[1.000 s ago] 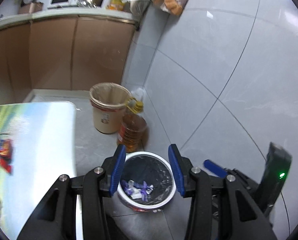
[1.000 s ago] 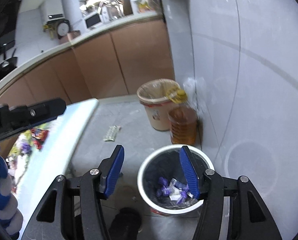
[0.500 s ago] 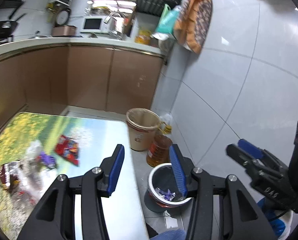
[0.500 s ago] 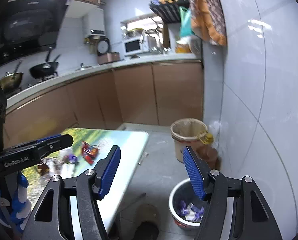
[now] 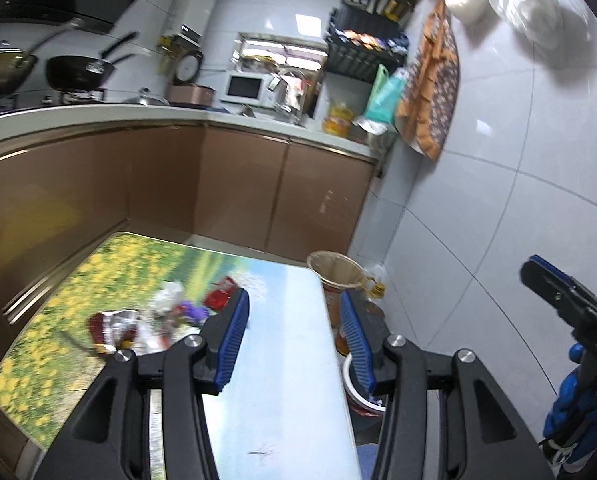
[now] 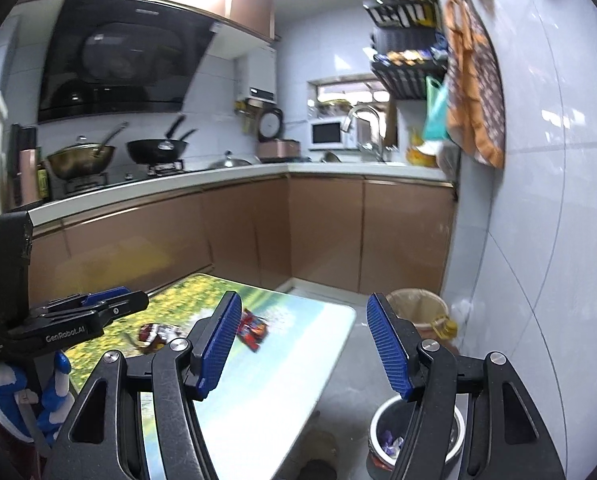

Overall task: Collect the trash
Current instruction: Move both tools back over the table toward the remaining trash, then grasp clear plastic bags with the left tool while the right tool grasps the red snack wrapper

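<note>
Several snack wrappers lie on the flower-print table: a red one, a purple one and a crumpled red-and-silver one. My left gripper hangs open and empty above the table's near right part, short of the wrappers. My right gripper is also open and empty, over the table's right edge, with the red wrapper beyond its left finger. The white trash bin with purple wrappers inside stands on the floor below its right finger.
A beige lined bin and an oil bottle stand by the tiled wall behind the white bin. Brown cabinets and a counter with pans and a microwave run behind the table. A person's blue-and-white gloved hand holds the left gripper.
Both grippers have risen from right above the white bin and swung left toward the table. The views have tilted up, so the table, wrappers and kitchen counter now show.
</note>
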